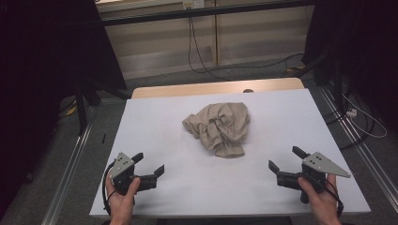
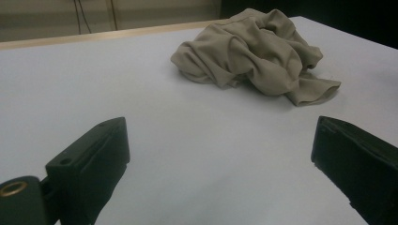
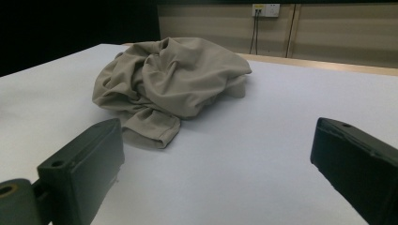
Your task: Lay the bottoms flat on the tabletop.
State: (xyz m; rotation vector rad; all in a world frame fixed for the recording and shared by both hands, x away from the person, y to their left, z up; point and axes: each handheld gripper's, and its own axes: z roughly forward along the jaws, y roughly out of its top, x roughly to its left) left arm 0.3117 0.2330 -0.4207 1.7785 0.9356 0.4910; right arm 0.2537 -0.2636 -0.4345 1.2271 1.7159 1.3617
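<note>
A crumpled beige cloth [image 1: 219, 128] lies in a heap on a white table [image 1: 155, 122], a little past the middle and toward the table's far edge, its folds bunched and one loose flap trailing toward the person's side. From the high view, the left gripper [image 1: 151, 165] sits well short of the cloth, down at the near left of it, held in the person's left hand [image 1: 121, 197]. Its jaws stand wide apart with nothing between them. The right gripper [image 1: 286, 160] is held at the near right of the cloth, likewise well apart from it, in the person's right hand [image 1: 323, 199]; its jaws too are spread wide and grip nothing. Both grippers point inward and forward, toward the cloth. In the left gripper view the cloth [image 2: 257, 55] lies beyond the two black jaws, with bare white tabletop [image 2: 197, 140] between. In the right gripper view the cloth [image 3: 169, 79] lies ahead and to the left, its trailing flap nearest the left-hand jaw but not touching it. Beyond the cloth, a strip of bare wood [image 1: 216, 87] shows at the table's far edge, and black cables [image 1: 197, 51] hang down the wall behind.
</note>
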